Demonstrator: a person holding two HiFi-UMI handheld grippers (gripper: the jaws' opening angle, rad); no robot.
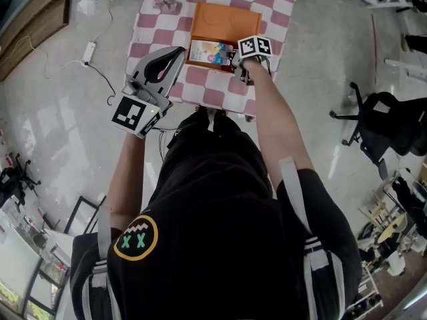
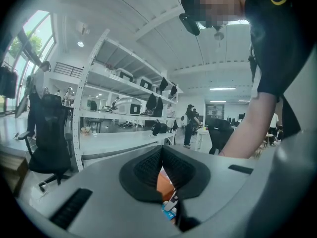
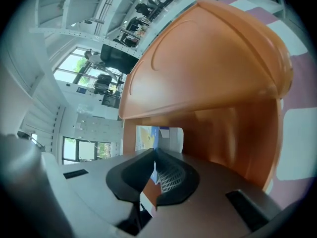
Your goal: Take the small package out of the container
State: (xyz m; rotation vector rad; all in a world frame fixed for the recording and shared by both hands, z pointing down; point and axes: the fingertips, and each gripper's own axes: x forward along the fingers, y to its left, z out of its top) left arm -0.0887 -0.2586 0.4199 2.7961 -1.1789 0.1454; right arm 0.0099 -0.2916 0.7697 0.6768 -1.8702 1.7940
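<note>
An orange container (image 1: 223,20) lies on the pink-and-white checked table (image 1: 200,85) with its lid swung back. The small colourful package (image 1: 208,52) lies inside it. My right gripper (image 1: 235,59) reaches into the container at the package's right edge. In the right gripper view the thin package (image 3: 148,137) runs between the pads, and the gripper (image 3: 155,155) is shut on it under the orange lid (image 3: 208,68). My left gripper (image 1: 177,53) hovers left of the container, shut and empty. In the left gripper view its jaws (image 2: 161,150) meet, and the orange container (image 2: 164,185) shows below them.
A small crumpled object (image 1: 165,4) lies at the table's far left corner. A power strip (image 1: 89,51) and cable are on the floor to the left. A black office chair (image 1: 383,122) stands to the right. Shelving (image 2: 124,108) fills the room behind.
</note>
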